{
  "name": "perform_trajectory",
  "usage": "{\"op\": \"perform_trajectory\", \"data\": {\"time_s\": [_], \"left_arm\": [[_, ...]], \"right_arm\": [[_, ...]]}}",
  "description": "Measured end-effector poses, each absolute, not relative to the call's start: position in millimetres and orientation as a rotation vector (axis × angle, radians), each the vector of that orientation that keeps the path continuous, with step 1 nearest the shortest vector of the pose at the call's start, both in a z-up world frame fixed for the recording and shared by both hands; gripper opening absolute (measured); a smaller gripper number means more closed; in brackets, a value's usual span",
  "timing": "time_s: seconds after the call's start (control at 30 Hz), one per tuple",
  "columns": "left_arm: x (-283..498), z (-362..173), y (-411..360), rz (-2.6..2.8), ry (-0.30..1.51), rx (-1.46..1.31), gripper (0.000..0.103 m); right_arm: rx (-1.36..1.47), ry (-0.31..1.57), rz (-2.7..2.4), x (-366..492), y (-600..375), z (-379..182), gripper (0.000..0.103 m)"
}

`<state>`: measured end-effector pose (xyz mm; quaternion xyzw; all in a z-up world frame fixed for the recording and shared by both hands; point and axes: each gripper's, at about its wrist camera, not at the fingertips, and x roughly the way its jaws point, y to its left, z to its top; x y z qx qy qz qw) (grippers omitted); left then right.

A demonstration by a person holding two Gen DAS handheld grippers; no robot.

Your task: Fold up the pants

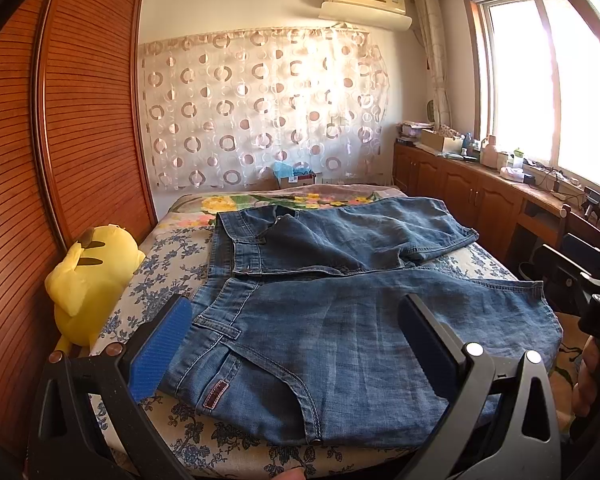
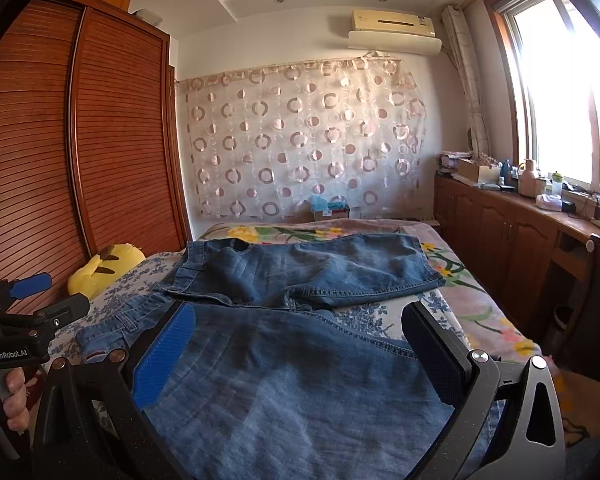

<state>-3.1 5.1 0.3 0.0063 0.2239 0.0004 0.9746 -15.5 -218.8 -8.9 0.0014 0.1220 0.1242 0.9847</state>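
1. Blue-padded fingers of the left gripper [image 1: 296,344] stand wide apart over the waistband end of the jeans [image 1: 340,320], gripping nothing.
2. Likewise spread and empty, the right gripper [image 2: 296,356] hangs over the near leg.
3. Both legs lie flat across the bed [image 1: 172,264], waistband toward the wardrobe [image 1: 80,120], hems toward the window side.
4. Beside the waistband sits a yellow plush toy [image 1: 92,276].
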Motion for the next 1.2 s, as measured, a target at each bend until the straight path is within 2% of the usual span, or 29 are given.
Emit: {"op": "perform_trajectory", "data": {"time_s": [1.2], "left_arm": [[-10, 13, 9, 0.004, 0.442, 0.017, 0.103]], "right_arm": [[0.008, 0.248, 0.251, -15, -218, -9, 0.103]]}}
